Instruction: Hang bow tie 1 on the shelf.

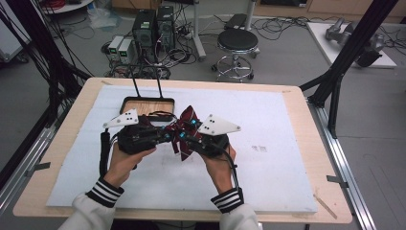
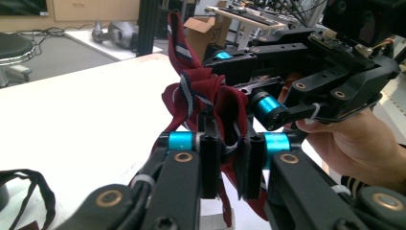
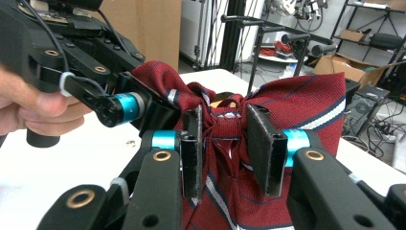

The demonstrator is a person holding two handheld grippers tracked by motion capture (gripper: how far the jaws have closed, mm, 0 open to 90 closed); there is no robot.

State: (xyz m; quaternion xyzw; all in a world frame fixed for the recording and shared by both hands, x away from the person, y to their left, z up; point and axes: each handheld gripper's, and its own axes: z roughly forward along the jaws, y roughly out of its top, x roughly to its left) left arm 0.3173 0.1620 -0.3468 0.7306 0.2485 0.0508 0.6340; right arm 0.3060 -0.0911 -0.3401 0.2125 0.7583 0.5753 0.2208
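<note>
White sleeves [image 1: 91, 213] with black-striped cuffs [image 1: 105, 191]; black hand-held grippers.

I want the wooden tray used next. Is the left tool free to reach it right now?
Probably not yet: the left tool is shut on the striped tie, which the right tool also grips. The wooden tray lies just beyond, unobstructed.

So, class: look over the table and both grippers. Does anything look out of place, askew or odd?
Nothing looks damaged or spilled. The striped red tie is bunched and crumpled between the left gripper and right gripper, both shut on it, held above the table. The wooden stand behind sits square.
</note>
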